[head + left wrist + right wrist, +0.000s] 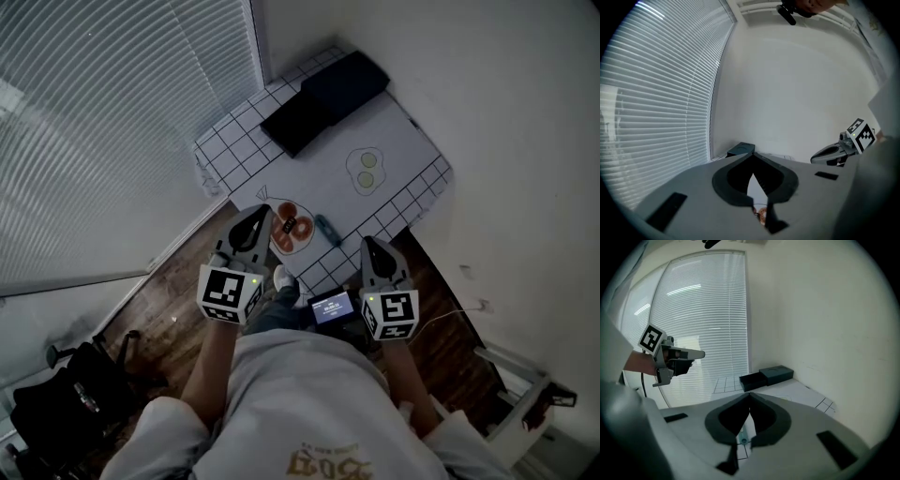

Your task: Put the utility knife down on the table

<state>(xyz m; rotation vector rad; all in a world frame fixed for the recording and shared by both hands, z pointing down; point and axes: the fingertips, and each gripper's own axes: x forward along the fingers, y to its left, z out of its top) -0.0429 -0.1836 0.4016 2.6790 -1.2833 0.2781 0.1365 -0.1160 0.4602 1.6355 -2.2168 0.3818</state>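
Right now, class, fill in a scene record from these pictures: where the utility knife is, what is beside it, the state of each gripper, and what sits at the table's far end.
utility knife: lies flat on the table, held by nothing
table: white cover with a grid border and drawings
plate: just left of the knife in the head view, holds reddish items
left gripper: jaws together, empty, clear of the knife
right gripper: jaws together, empty, clear of the knife
dark box: at the far end of the table
task status: knife already down

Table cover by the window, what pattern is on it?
The white cloth table cover has thin black grid lines along its edges. The head view shows it best.
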